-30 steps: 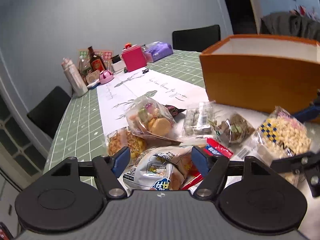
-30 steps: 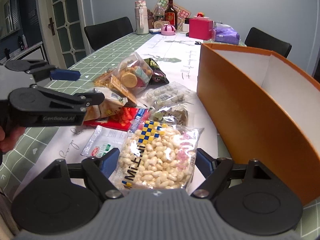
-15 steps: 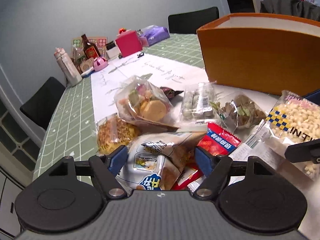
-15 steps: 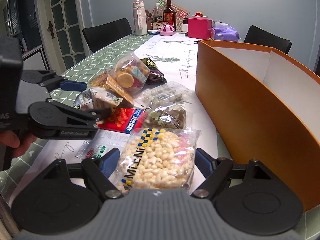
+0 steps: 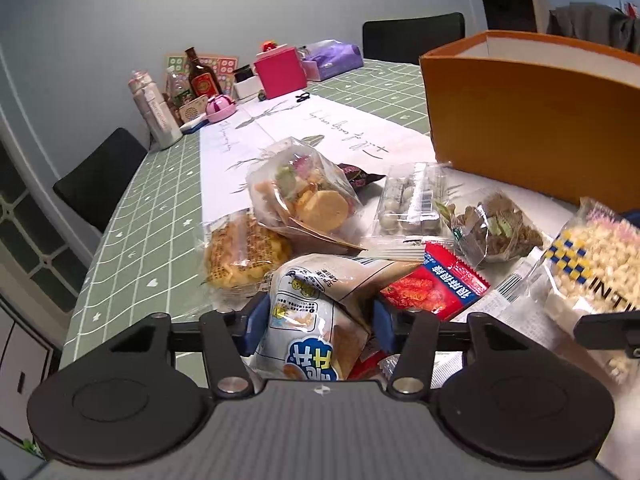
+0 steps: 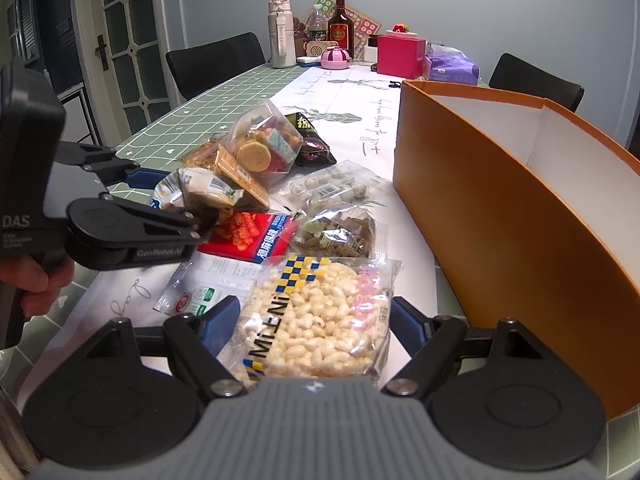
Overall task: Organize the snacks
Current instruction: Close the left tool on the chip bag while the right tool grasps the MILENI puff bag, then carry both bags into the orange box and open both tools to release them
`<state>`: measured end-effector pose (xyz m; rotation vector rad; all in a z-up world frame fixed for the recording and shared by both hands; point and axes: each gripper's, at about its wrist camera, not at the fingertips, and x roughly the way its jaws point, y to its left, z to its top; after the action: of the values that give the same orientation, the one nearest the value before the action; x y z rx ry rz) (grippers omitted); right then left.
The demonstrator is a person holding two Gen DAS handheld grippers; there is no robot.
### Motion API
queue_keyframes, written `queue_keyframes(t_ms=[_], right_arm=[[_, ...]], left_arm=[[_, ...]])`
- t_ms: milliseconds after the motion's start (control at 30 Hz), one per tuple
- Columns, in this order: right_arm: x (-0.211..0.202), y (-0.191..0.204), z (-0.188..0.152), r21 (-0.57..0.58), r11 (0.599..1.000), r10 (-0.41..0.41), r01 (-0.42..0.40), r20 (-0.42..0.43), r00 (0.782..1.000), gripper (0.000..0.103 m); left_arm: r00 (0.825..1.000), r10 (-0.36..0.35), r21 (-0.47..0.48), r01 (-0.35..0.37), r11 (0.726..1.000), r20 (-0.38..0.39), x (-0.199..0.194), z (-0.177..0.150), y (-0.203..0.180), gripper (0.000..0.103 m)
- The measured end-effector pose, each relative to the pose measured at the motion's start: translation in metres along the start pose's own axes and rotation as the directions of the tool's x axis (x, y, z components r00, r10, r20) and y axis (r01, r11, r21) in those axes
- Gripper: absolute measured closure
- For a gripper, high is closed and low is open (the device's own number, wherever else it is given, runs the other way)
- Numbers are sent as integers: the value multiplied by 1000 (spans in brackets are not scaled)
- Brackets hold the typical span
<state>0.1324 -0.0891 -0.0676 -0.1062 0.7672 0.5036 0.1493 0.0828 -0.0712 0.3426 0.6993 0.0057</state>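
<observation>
A crinkled white snack bag (image 5: 308, 312) with blue lettering, at the near end of the snack pile, sits pinched in the left gripper (image 5: 316, 318), whose jaws have just closed on it. The right gripper (image 6: 312, 320) clasps a clear puffed-snack bag (image 6: 320, 312). The orange box (image 6: 520, 216) at right shows only white inner walls.

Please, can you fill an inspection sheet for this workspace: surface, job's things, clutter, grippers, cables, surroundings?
Surface: green checked tablecloth with a white runner.
Job's things: snack packets heaped beside the open orange box; no snacks visible inside it.
Clutter: bottles, pink box and purple tissue pack at the far end.
Grippers: left gripper, jaws just closing, pressing the white snack bag; right gripper, jaws at the sides of the puffed-corn bag; grip unclear.
Cables: nothing seen.
Surroundings: black chairs, glazed door, grey wall.
</observation>
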Motion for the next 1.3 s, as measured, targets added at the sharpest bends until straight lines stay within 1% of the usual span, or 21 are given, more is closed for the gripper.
queue_keyframes(t_ms=[100,200,267,333,400,567,667,800,900,967,1067,1167,1300], right_arm=[[-3,1,3,-8,1000,1,-1,-3,1000,24],[-7,1,8,-16,1000,6,-6,-11,1000,24],[-10,1,12,-24,1000,19,-20,-25,1000,24],[-14,2,16,-44,999,29,-31,-39,999,24],[-20,1,20,-72,997,31,-34,-47,998,24],[-40,-1,31,-155,987,29,-37,-55,998,24],[-55,-8,42,-195,980,31,-41,-52,998,24],[-76,-21,59,-236,971,12,-21,-37,999,24],[-86,-35,73,-273,962,-34,20,-43,999,24],[-91,-48,81,-286,957,-60,42,-53,997,24],[-97,-71,94,-294,955,-76,47,-86,993,24],[-102,-93,104,-290,956,-76,41,-111,991,24],[-101,-114,112,-301,952,-97,54,-130,987,24]], left_arm=[[1000,0,-14,0,1000,-15,-13,4,1,44],[999,-15,-38,13,999,-47,-25,9,3,44],[996,-45,-88,38,995,-77,-32,12,8,44],[991,-91,-154,76,985,-94,-40,14,15,44],[988,-129,-197,110,974,-83,-50,17,19,44],[980,-189,-217,172,961,-59,-73,29,15,44],[974,-219,-190,205,960,-52,-83,41,7,44],[970,-239,-133,231,964,-49,-94,66,-5,44],[976,-218,-67,217,974,-8,-104,93,-17,44],[976,-220,-8,220,976,9,-107,110,-30,44],[967,-255,92,253,963,10,-107,133,-55,44],[965,-260,173,253,952,22,-104,149,-79,44],[966,-256,212,243,947,35,-91,169,-107,44]])
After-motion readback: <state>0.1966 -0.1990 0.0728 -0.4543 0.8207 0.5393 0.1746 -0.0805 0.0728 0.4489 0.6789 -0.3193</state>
